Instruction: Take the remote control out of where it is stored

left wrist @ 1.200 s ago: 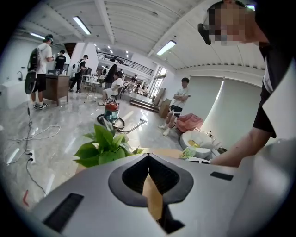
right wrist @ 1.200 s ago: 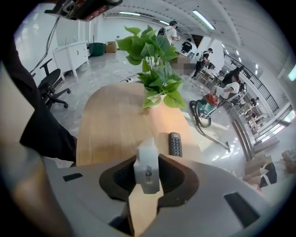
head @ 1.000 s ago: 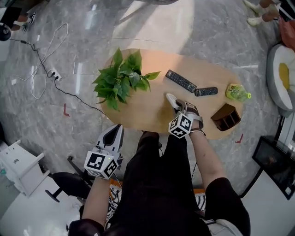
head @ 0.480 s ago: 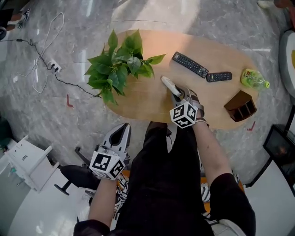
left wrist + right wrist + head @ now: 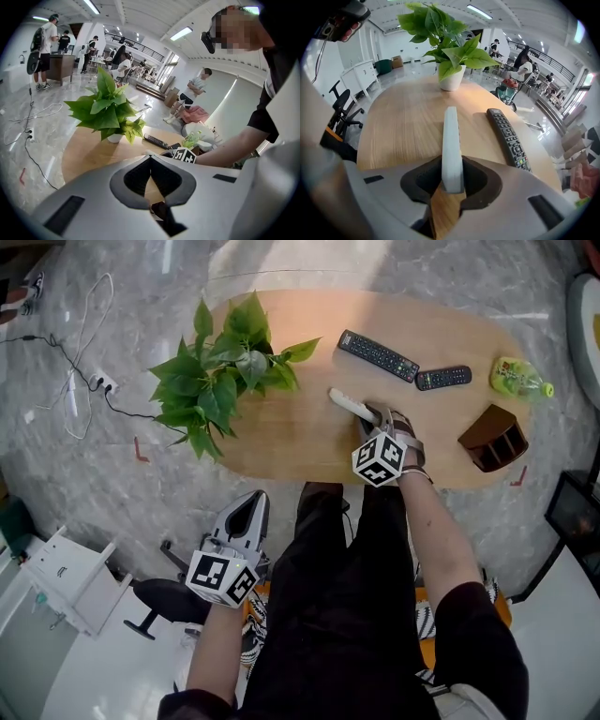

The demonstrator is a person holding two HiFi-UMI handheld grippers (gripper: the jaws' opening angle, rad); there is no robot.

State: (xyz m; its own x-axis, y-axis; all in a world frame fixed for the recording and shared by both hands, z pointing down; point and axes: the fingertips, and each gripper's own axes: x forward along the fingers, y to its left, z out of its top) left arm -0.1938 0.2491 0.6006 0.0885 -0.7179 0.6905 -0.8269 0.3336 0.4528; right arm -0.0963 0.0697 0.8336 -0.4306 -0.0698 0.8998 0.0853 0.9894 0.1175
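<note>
Firmly, the right gripper (image 5: 368, 414) is clamping a white remote control (image 5: 344, 404) between its jaws. It is holding the remote over the wooden table (image 5: 281, 442), well apart from the brown storage box (image 5: 494, 439) that is standing near the table's right end. Whether the remote's far end is touching the wood I cannot tell.

The right gripper view is showing the grip best. There the remote is sitting edge-on between the pads and pointing toward the white pot (image 5: 451, 79) of the plant (image 5: 220, 376). The head view is hiding that pot under the leaves. The head view alone is showing the box's open compartments, a green bottle (image 5: 520, 381) just beyond it, and a white cable (image 5: 80, 362) trailing over the grey floor.

A long black remote (image 5: 378, 355) and a short black remote (image 5: 443, 378) are lying near each other on the table's far side.

The left gripper (image 5: 248, 510) is hanging off the table beside the person's leg. Its own view is showing the jaws meeting at their tips with nothing between them. That view is also taking in people standing about the hall behind the plant.

The cubes on both grippers are carrying black-and-white square markers. The print on the black remotes' buttons is too small to read.
</note>
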